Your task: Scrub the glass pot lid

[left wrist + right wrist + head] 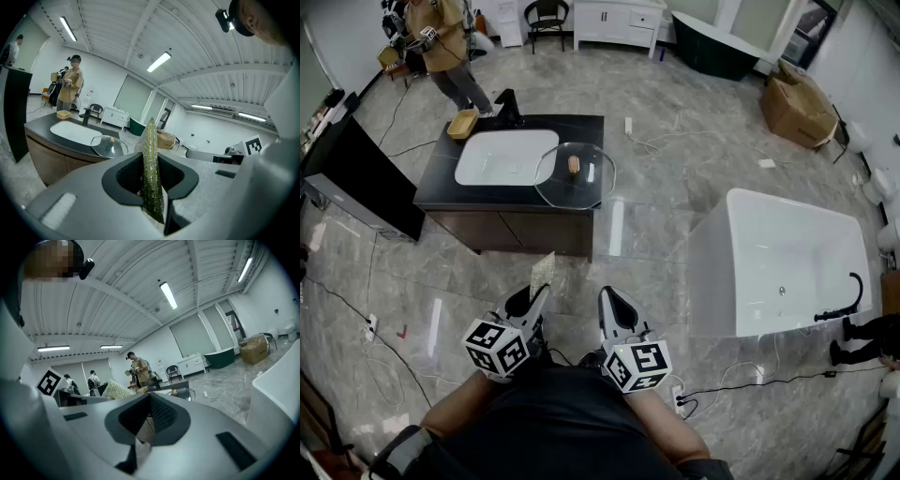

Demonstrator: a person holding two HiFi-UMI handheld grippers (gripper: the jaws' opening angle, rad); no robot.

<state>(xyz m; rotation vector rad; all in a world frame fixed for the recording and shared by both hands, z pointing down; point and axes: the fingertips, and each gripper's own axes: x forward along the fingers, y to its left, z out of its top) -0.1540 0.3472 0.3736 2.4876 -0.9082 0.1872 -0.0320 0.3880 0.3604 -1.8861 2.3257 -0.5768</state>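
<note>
The glass pot lid (575, 174) lies flat on the right end of the black vanity top (581, 127), overhanging the edge, with a wooden knob in its middle. It also shows as the lid (108, 145) in the left gripper view and the lid (180, 393) in the right gripper view. My left gripper (540, 294) is held near my body, well short of the vanity, shut on a green sparkly scrub pad (151, 173) that stands upright between its jaws. My right gripper (610, 300) is beside it, jaws together with nothing between them.
A white basin (504, 157) with a black faucet (506, 108) and a wooden dish (462, 123) fills the vanity's left. A white bathtub (778, 262) stands to the right, a black panel (356, 178) to the left. A person (441, 47) stands behind. Cables cross the floor.
</note>
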